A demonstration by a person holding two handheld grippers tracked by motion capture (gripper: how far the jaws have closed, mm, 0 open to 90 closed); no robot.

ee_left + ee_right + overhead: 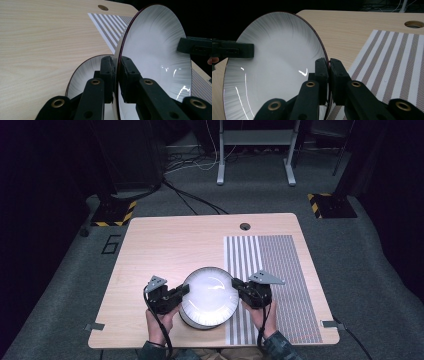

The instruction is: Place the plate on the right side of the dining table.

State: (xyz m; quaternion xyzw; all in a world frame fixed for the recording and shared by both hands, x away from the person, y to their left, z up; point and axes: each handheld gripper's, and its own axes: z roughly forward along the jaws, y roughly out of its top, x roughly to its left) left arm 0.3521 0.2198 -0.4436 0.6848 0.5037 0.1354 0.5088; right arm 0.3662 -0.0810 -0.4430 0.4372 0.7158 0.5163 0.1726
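Note:
A white plate (209, 292) with a thin dark rim hangs tilted above the near middle of the wooden table (165, 245), held at both sides. My left gripper (186, 290) is shut on its left rim, the two jaws pinching the edge in the left gripper view (117, 75). My right gripper (235, 284) is shut on the opposite rim (329, 77). A second white plate (85, 75) lies on the table just under the held plate (155, 50). Across the plate (279, 55), the left gripper (234, 50) shows in the right gripper view.
A striped grey and white placemat (270, 270) covers the table's right part, close beside the plates. A round cable hole (244, 226) sits near the far edge. The left and far parts of the tabletop are bare wood. Stands and cables are on the floor behind.

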